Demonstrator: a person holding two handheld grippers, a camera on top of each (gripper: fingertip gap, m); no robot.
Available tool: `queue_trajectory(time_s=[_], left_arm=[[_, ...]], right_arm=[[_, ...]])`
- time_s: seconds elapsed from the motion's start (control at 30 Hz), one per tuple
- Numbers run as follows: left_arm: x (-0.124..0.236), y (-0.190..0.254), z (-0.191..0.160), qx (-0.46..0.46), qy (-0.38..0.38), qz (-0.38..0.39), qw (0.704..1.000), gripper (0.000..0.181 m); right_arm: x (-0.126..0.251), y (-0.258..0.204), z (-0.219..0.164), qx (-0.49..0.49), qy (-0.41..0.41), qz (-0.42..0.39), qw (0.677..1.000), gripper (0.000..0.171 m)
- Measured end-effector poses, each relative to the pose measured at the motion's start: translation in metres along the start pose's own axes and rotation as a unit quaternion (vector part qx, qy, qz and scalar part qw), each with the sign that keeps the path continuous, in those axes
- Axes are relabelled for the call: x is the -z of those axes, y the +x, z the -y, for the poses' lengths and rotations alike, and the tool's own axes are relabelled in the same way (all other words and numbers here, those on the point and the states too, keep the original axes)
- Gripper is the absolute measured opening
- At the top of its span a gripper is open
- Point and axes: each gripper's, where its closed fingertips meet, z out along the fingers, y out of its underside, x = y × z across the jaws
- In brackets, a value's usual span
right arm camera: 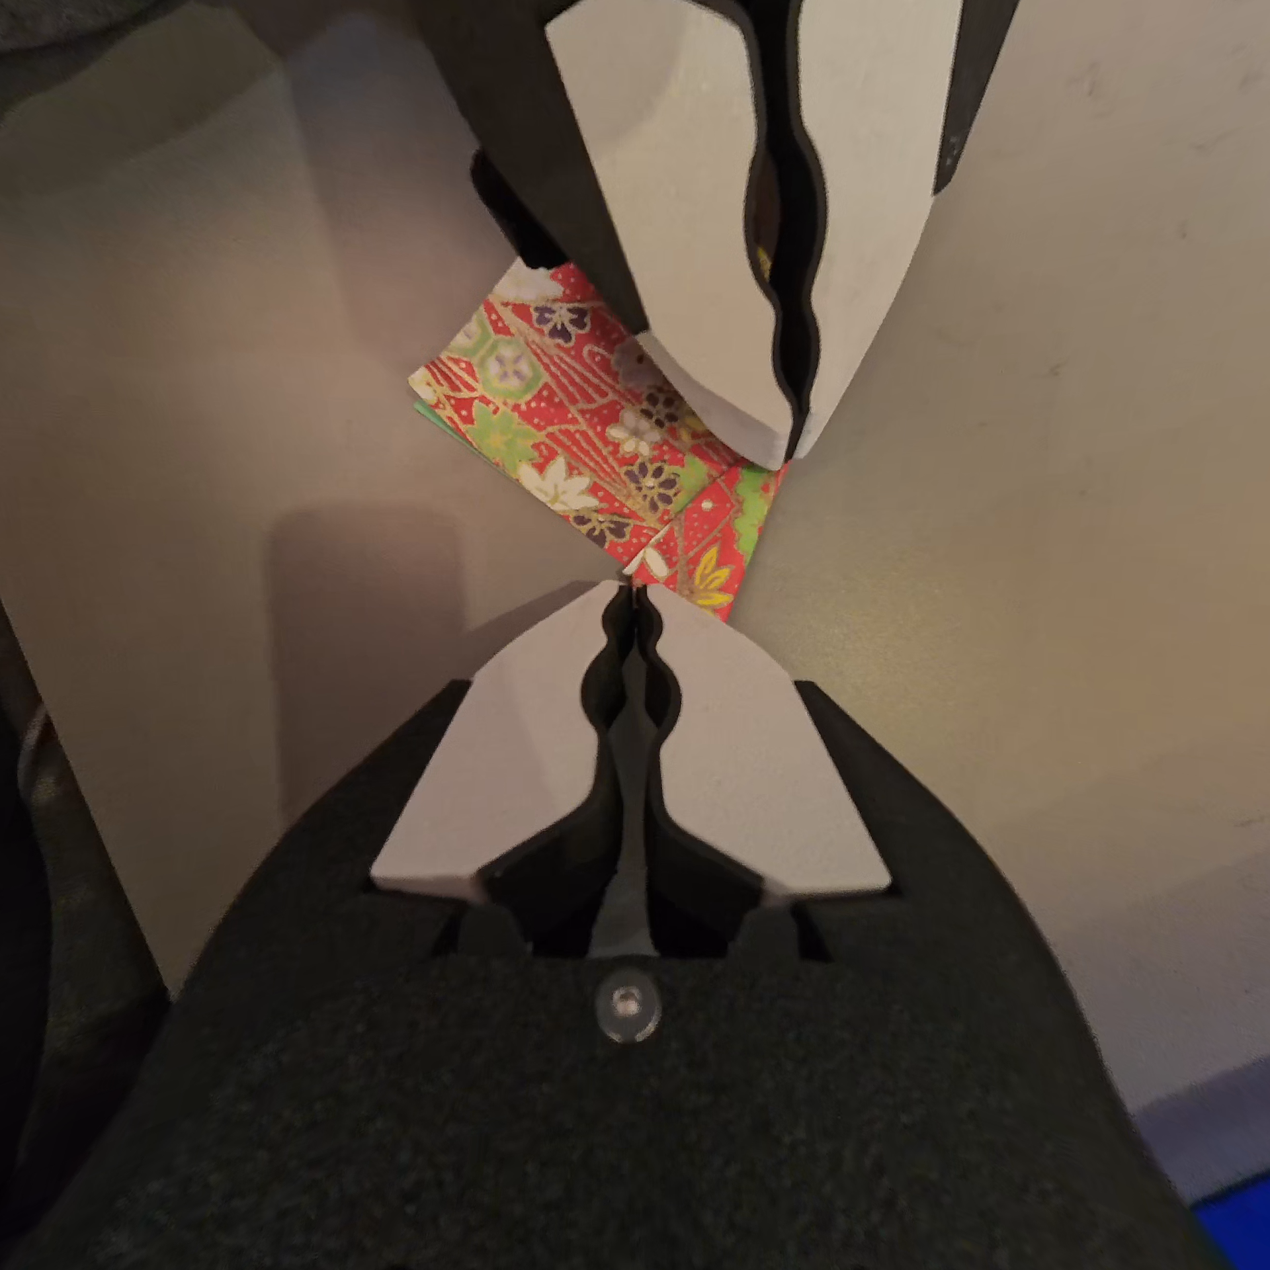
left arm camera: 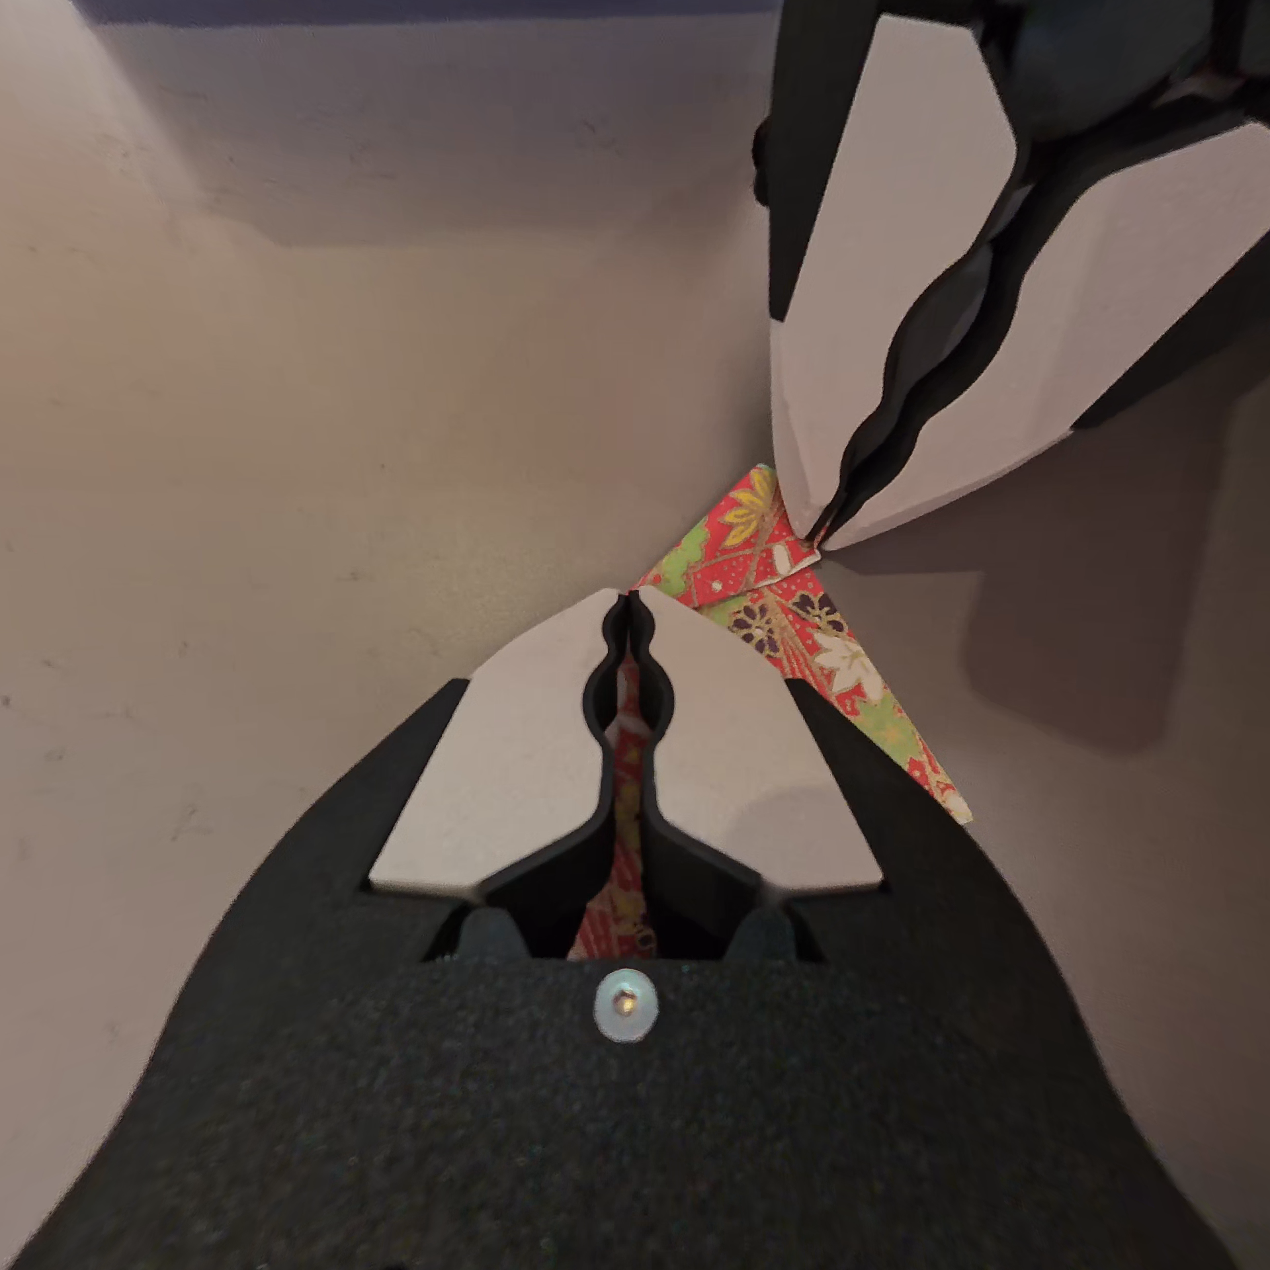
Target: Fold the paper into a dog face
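Right now my left gripper (left arm camera: 629,599) presses closed jaws on the folded paper (left arm camera: 818,642) lying mid-tabletop (left arm camera: 343,447), my right gripper (right arm camera: 633,588) pinches its small flap's corner, and a hard tug could tear it.

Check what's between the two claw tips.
Only the paper: its small folded flap spans from the right claw to the left claw, clearest in the right wrist view.

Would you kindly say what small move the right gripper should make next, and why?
Probably draw the small flap further over the paper and press it flat. The right gripper pinches its corner, while the left gripper, jaws closed, pins the paper.
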Motion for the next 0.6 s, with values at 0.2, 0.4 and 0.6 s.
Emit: queue_trajectory(time_s=[0.2,0.4,0.6], left_arm=[[0.0,0.0,0.0,0.0,-0.003,0.003,1.0,0.0],[0.0,0.0,0.0,-0.004,-0.016,0.012,1.0,0.0],[0.0,0.0,0.0,-0.009,-0.017,0.017,1.0,0.0]], right_arm=[[0.002,-0.014,0.001,-0.012,0.017,0.04,0.999,0.023],[0.011,-0.022,0.004,-0.035,0.046,0.094,0.994,0.021],[0.038,0.027,0.03,-0.079,0.153,0.02,0.985,0.0]])
